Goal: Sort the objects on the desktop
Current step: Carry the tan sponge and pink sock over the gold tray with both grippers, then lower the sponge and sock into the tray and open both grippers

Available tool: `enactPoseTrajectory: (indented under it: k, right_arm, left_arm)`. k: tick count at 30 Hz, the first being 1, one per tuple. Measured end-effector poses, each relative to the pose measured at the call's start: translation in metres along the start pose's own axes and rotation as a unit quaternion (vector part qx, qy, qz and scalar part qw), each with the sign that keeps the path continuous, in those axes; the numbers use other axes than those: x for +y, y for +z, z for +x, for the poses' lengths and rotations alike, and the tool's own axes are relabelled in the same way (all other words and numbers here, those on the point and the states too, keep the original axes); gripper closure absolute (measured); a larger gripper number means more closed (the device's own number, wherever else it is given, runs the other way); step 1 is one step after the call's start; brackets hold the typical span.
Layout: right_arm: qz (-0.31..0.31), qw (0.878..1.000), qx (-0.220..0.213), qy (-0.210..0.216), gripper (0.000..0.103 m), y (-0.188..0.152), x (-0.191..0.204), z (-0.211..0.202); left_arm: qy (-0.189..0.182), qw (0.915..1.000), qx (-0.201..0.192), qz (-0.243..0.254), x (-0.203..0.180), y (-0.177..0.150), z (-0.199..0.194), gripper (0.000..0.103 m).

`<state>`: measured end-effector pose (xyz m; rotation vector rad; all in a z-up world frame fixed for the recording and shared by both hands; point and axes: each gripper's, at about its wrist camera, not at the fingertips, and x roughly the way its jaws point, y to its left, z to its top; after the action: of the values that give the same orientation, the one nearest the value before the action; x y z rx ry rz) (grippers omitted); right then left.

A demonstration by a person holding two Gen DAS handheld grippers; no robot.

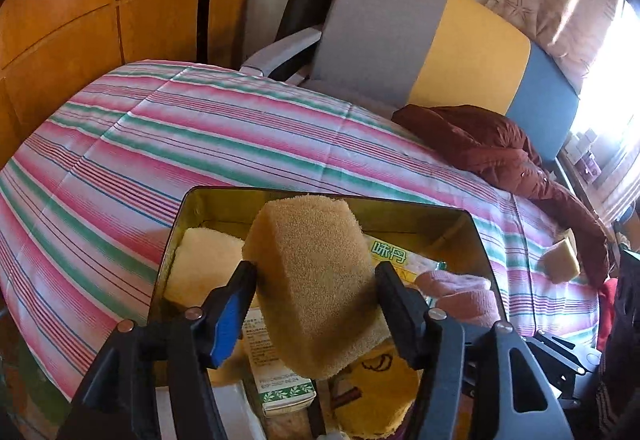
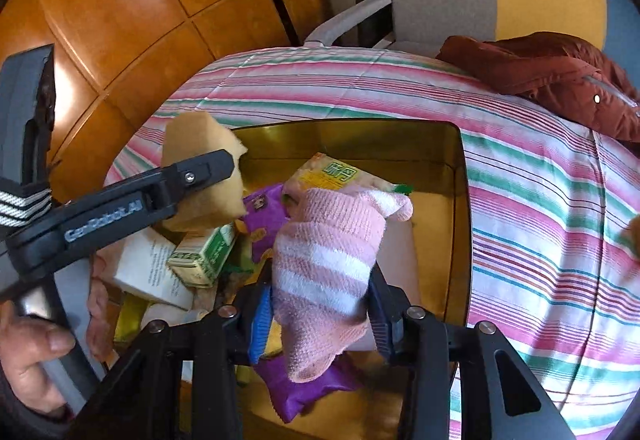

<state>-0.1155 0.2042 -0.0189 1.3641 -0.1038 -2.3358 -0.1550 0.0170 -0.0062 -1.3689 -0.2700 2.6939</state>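
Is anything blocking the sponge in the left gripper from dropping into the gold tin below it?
Nothing solid bars the way. The sponge hangs over the open gold tin, which has no lid. Below it lie a second sponge and a green-and-white carton, so it would land on clutter.

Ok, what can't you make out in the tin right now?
- Left wrist view: the sponge between the jaws hides much of the tin.
- Right wrist view: the pink sock covers the purple packet; its print is unreadable.
- Left wrist view: the second sponge at the right is blurred.
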Motion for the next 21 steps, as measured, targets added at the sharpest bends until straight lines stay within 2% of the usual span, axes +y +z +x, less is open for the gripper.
enactPoseTrajectory:
  k: [1, 2, 3, 5, 7, 14, 21]
  right_arm:
    - [0.002, 1.000, 0.001, -0.002, 0.060, 0.000, -0.001, 0.002]
    - [0.003, 1.000, 0.001, -0.003, 0.059, 0.000, -0.001, 0.003]
    - [0.004, 1.000, 0.001, -0.003, 0.057, 0.000, -0.001, 0.004]
    - [0.008, 1.000, 0.000, -0.003, 0.049, 0.001, -0.002, 0.006]
    - [0.009, 1.000, -0.001, -0.005, 0.044, 0.000, -0.002, 0.006]
    - [0.007, 1.000, -0.008, -0.012, 0.044, -0.004, 0.001, -0.003]
    - [0.002, 0.999, -0.028, -0.030, 0.032, -0.011, 0.008, -0.021]
  left_arm:
    - [0.000, 1.0000, 0.001, -0.003, 0.001, -0.001, 0.001, 0.039]
    - [-0.001, 1.0000, 0.002, -0.004, 0.002, -0.001, 0.001, 0.033]
    - [-0.002, 1.0000, 0.003, -0.003, 0.002, -0.002, 0.002, 0.025]
    - [0.000, 1.0000, -0.001, -0.004, 0.003, -0.002, 0.002, 0.020]
    - [-0.004, 1.0000, 0.000, -0.003, 0.002, 0.000, 0.002, 0.020]
    - [0.009, 0.9996, -0.024, 0.010, -0.005, -0.003, -0.015, 0.020]
    - [0.037, 0.9962, -0.064, 0.046, -0.020, -0.015, -0.044, 0.021]
